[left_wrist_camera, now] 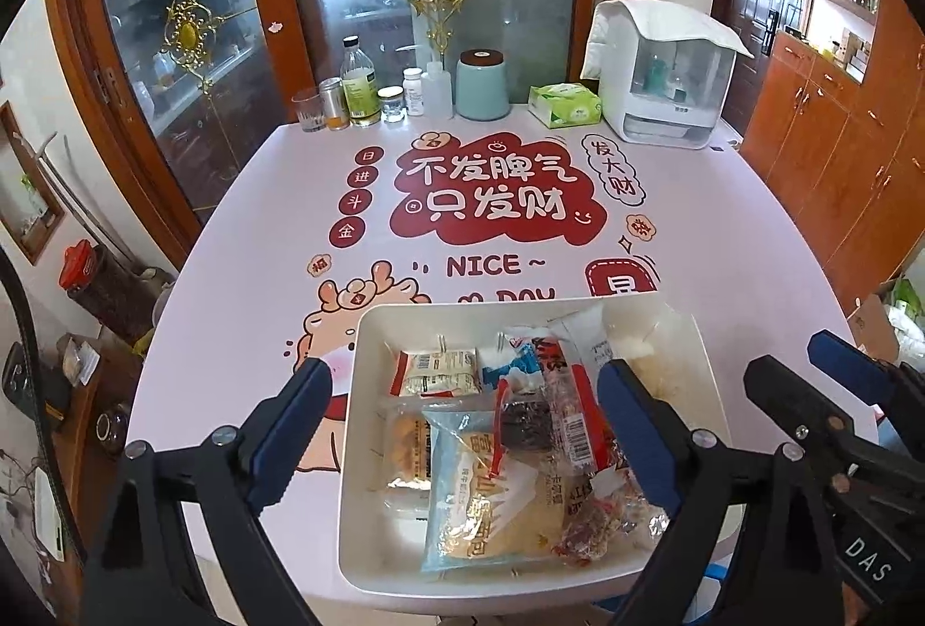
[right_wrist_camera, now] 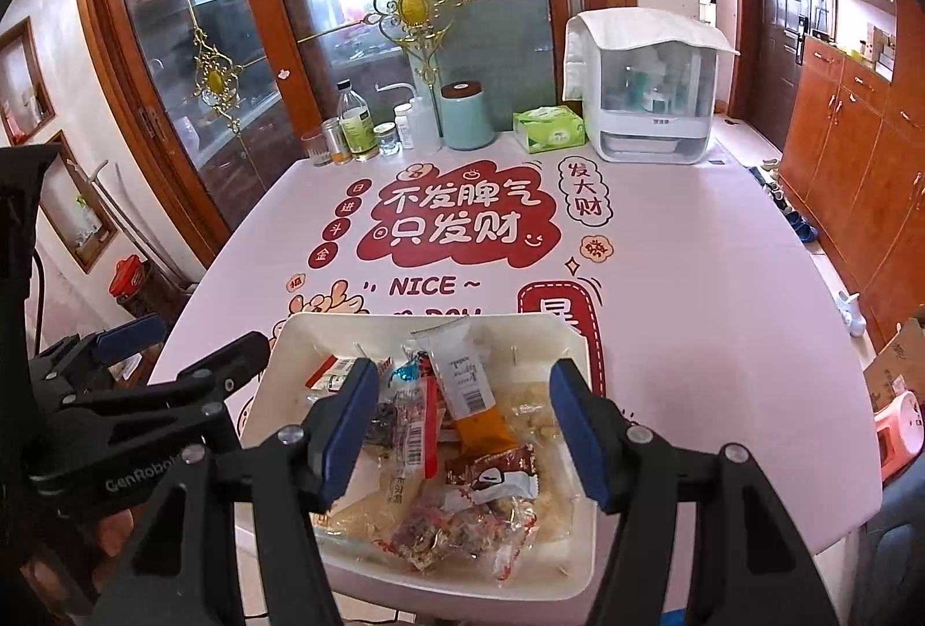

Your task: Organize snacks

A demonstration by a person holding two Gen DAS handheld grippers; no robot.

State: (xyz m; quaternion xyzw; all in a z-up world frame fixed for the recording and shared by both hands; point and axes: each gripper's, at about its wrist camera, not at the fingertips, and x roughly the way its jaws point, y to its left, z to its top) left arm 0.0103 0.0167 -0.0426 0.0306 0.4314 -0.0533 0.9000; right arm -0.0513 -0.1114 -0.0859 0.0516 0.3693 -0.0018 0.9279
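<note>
table (left_wrist_camera: pixel 243 337): printed cloth | near: tray (left_wrist_camera: pixel 370 337) | far: bottles (left_wrist_camera: pixel 359 88), maybe jars

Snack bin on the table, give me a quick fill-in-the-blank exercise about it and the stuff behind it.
1. The snack packets lie inside a ____ bin.
2. Both pairs of tongs, left and right, hold ____.
3. The tissue pack at the table's far edge is ____.
4. The English word printed above the bin is ____.

Missing words: white; nothing; green; NICE

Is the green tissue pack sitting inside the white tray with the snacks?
No, the green tissue pack lies at the table's far edge, well apart from the white tray.
</note>
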